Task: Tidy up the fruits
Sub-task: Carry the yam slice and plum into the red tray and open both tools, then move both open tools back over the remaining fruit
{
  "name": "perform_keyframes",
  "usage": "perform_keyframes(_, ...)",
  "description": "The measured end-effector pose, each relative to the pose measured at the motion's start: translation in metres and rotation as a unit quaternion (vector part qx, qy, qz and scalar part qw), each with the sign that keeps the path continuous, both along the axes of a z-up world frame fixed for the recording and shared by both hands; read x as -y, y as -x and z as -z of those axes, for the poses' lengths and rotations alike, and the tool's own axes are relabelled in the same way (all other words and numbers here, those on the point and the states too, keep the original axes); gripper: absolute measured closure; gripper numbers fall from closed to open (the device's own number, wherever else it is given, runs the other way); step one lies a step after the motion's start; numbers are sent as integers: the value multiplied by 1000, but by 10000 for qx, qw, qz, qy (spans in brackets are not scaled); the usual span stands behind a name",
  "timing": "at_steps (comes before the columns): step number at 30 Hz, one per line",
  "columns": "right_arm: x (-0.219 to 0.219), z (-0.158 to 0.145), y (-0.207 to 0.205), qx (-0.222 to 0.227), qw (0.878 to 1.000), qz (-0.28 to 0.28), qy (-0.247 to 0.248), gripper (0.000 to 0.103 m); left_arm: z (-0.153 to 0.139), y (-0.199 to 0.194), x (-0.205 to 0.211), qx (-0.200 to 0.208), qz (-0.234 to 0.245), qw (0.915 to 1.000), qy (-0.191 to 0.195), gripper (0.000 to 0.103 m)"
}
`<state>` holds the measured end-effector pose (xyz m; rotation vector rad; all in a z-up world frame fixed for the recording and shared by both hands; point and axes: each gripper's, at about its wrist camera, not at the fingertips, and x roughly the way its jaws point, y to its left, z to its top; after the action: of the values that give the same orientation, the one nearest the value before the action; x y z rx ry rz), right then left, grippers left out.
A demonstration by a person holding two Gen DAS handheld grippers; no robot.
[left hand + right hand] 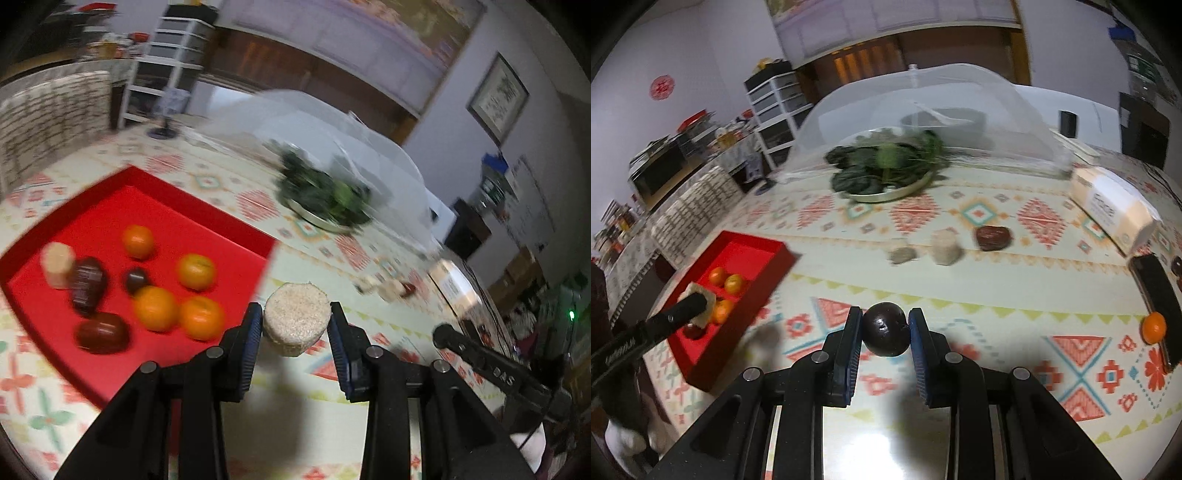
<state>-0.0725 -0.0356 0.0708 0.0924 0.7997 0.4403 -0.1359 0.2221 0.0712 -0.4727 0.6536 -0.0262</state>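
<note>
My left gripper is shut on a pale round rice cake, held above the table just right of the red tray. The tray holds several oranges, dark plums and another pale cake. My right gripper is shut on a dark plum above the patterned tablecloth. In the right wrist view the red tray lies at the left with the left gripper over it. A pale cake, a grey piece, a dark red fruit and an orange lie on the table.
A mesh food cover stands over a plate of greens at the back. A white box and a dark phone-like slab lie at the right. A chair and drawers stand beyond the table's left edge.
</note>
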Motion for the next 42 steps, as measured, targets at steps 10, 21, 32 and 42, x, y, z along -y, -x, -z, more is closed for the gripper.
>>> perform_keyframes(10,-82,-5,8,-35,9973,-733,-30,75,5,32,-114,-21,-1273,9916,238,68)
perform_keyframes(21,-176,5,14,-239,9853,-1688,-61,75,7,-4,-156,-362,-1346,9902,-75,68)
perform_keyframes(32,-231,31,22,-450,9713,-2331,171,75,27,-48,-163,-758,-1182,9900,-86,68)
perform_keyframes(42,-242,37,31,-467,9660,-2535,204,73,18,-42,-163,-627,-1228,9904,61,46)
